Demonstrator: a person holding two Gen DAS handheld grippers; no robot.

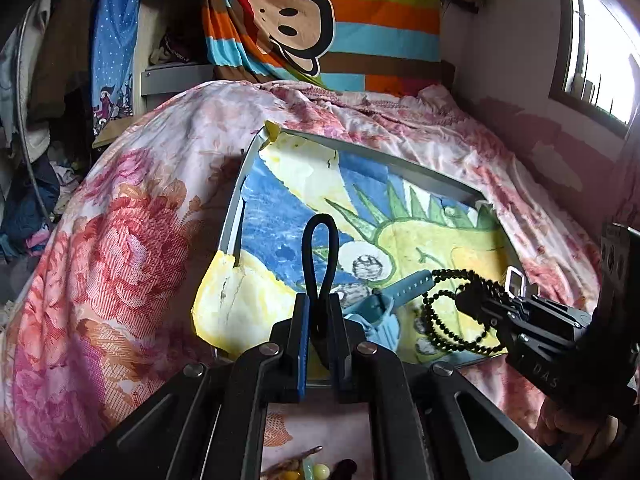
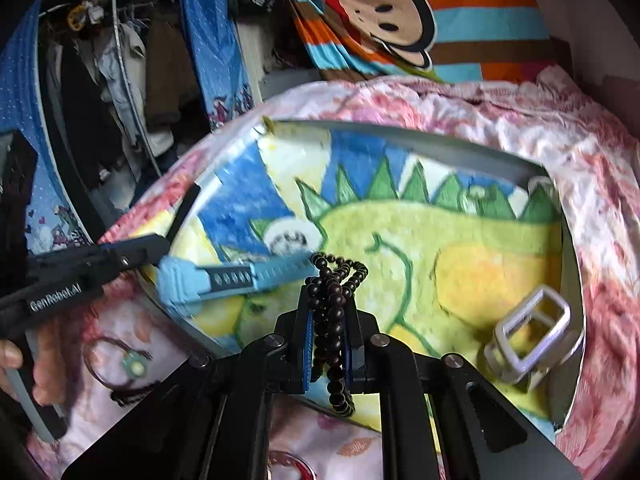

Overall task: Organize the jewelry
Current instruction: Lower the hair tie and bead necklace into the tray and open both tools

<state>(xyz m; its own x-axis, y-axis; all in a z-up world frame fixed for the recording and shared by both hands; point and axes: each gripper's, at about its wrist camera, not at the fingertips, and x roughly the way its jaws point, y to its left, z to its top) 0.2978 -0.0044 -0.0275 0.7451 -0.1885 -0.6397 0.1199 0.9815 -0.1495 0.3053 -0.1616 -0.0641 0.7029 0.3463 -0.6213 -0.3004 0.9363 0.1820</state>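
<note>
Your left gripper (image 1: 319, 322) pinches the black elastic hair loop (image 1: 319, 256), your right gripper (image 2: 328, 336) the dark wooden bead string (image 2: 335, 292) — lower both onto the dinosaur-painted grey tray (image 2: 420, 138) before spreading the 2 jaw pairs.

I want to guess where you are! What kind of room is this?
Most likely a bedroom. A bed with a pink floral quilt fills the view, clothes hang on a crowded rail beside it, and a striped monkey blanket hangs behind. The jewelry tray sits on the bed.

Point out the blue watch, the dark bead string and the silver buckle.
blue watch (image 2: 240, 280), right wrist view, on its strap.
dark bead string (image 2: 334, 300), right wrist view, on the bunched beads.
silver buckle (image 2: 532, 334), right wrist view, on its frame.
</note>
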